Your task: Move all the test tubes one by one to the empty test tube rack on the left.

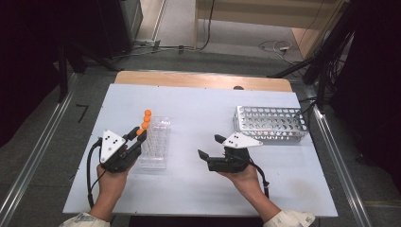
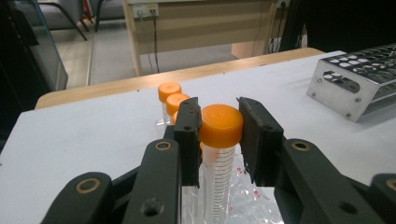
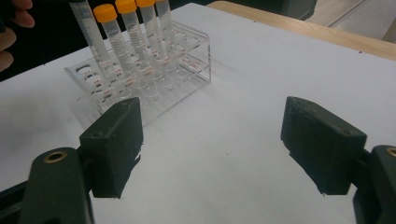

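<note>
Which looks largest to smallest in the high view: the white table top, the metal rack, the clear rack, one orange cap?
1. white table top
2. metal rack
3. clear rack, close to the metal rack in apparent size, so these two are uncertain
4. orange cap, by far the smallest

Nothing really readable here, tbh. The tube (image 2: 219, 163) with the orange cap has red graduation marks down its side, and the clear rack (image 3: 140, 79) has small red markings by its holes, but all of it's too small and blurry to make out.
</note>
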`<control>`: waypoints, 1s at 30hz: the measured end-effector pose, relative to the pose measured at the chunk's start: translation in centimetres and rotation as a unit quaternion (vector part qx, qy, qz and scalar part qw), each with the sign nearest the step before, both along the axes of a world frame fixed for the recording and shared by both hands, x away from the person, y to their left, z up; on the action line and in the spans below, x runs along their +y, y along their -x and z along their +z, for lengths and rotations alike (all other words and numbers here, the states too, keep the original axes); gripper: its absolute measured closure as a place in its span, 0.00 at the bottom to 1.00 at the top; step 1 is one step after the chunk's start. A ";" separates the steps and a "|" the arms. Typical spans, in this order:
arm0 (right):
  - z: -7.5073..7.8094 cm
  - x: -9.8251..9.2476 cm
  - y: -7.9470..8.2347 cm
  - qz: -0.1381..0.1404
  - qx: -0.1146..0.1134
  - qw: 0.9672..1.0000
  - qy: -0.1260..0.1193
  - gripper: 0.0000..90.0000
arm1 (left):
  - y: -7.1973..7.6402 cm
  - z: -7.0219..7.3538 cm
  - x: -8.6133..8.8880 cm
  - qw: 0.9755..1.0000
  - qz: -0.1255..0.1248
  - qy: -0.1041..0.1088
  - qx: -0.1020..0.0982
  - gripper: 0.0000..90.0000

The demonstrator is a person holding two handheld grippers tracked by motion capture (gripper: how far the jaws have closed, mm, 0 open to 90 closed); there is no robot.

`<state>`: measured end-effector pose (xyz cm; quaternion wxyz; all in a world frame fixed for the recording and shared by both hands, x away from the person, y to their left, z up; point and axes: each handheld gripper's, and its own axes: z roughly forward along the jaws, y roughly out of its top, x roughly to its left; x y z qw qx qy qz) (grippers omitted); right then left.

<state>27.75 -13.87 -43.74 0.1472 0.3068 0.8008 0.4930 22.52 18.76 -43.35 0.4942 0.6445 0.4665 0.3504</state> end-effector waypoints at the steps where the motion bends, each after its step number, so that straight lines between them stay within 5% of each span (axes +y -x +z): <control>1: 0.0 0.0 0.0 0.000 0.000 1.000 0.000 0.22 | 0.0 -0.1 -0.1 1.000 0.001 -0.001 0.002 0.78; 8: 0.0 0.0 0.0 0.000 0.000 1.000 0.000 0.22 | 0.2 -1.2 -0.3 1.000 0.013 -0.010 0.018 0.78; 22: -0.1 0.0 0.0 -0.001 0.003 1.000 -0.001 0.22 | 0.0 -1.7 -0.1 0.999 0.012 0.004 0.036 0.76; 27: -0.1 0.0 -0.1 -0.001 0.004 1.000 0.000 0.22 | 0.0 -1.7 -0.1 0.999 0.009 0.013 0.037 0.69; 30: -0.2 0.0 -0.1 -0.001 0.005 1.000 0.000 0.22 | 0.0 -1.7 -0.4 0.999 0.014 0.010 0.038 0.54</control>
